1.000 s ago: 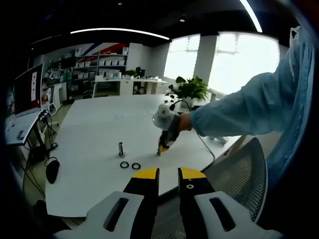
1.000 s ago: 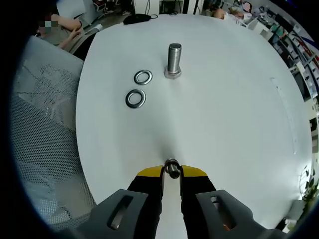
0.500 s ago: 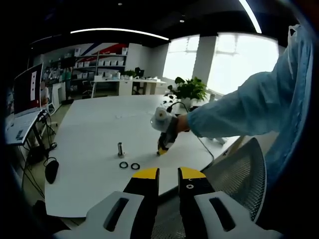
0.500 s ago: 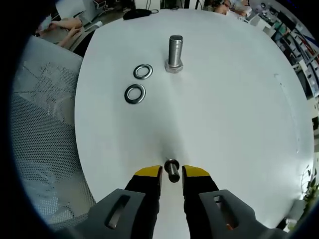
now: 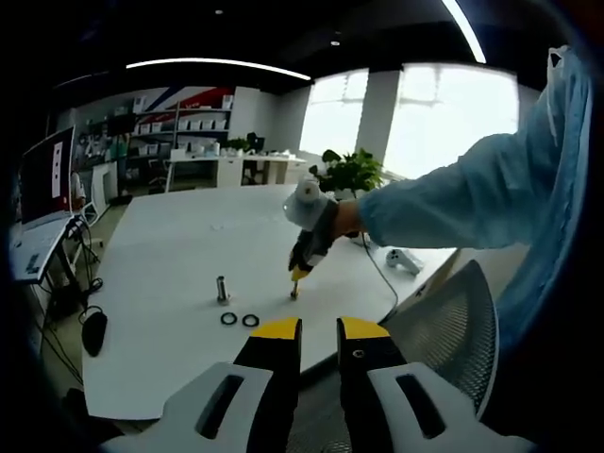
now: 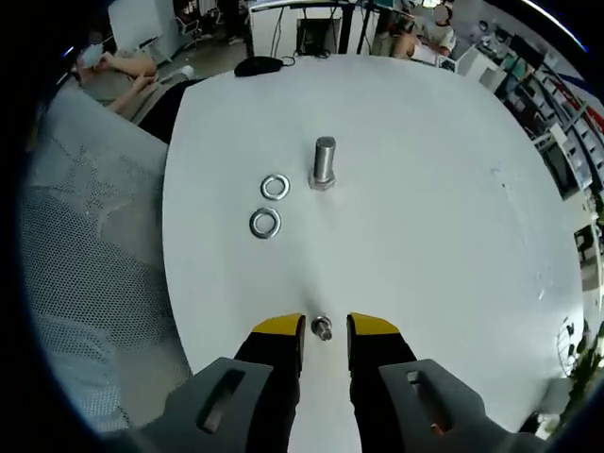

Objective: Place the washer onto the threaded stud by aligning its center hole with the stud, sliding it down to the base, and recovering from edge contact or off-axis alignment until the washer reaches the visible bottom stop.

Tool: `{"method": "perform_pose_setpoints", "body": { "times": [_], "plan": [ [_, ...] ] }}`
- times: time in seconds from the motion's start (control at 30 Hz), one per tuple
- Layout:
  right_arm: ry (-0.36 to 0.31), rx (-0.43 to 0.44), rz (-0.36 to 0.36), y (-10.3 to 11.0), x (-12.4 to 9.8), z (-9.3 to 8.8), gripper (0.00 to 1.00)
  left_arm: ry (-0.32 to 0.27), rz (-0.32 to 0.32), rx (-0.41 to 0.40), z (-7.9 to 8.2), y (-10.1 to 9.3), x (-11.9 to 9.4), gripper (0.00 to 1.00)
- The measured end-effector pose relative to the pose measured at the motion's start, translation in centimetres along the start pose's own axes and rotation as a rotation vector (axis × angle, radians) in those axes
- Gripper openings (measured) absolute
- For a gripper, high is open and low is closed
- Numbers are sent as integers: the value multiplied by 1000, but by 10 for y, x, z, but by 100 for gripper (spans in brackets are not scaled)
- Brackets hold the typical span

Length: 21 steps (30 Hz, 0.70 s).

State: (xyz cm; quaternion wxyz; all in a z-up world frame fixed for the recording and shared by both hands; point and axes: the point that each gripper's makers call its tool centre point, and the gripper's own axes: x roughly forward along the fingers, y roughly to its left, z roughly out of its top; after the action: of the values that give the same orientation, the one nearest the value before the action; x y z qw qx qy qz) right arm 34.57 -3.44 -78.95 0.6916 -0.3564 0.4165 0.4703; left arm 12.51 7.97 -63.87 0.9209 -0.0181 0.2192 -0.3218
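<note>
1. Best way to do this step - pick one washer (image 6: 265, 223) at 11 o'clock in the right gripper view; keep its hole flat over the threaded stud (image 6: 324, 163) at 12.
2. The right gripper (image 6: 324, 327) hangs over the table (image 6: 434, 217); its jaws stand a bit apart around a small bolt (image 6: 322, 327), not pinching it.
3. The left gripper (image 5: 319, 332) waits near the table edge - jaws almost together, holding nothing.

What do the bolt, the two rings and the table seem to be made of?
Bolt: likely steel, grey with a dull shine. Two rings: probably the same metal, with brighter glints. Table: smooth matt white top, perhaps laminate; the pictures leave that open.
</note>
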Motion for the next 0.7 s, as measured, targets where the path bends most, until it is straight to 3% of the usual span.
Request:
{"method": "perform_pose_setpoints", "body": {
  "times": [0.2,0.33,0.47,0.7],
  "plan": [
    [-156,-74,-46,15,-20,47,23,-21,-9,22,3,-3,1,12],
    [-173,-99,-26,30,-23,60,26,-22,-17,42,3,-5,1,12],
    [-133,-155,33,47,-14,59,30,-28,-22,38,3,-5,0,12],
    [3,-274,154,75,5,47,31,-28,-15,49,3,-4,-1,12]
  ]
}}
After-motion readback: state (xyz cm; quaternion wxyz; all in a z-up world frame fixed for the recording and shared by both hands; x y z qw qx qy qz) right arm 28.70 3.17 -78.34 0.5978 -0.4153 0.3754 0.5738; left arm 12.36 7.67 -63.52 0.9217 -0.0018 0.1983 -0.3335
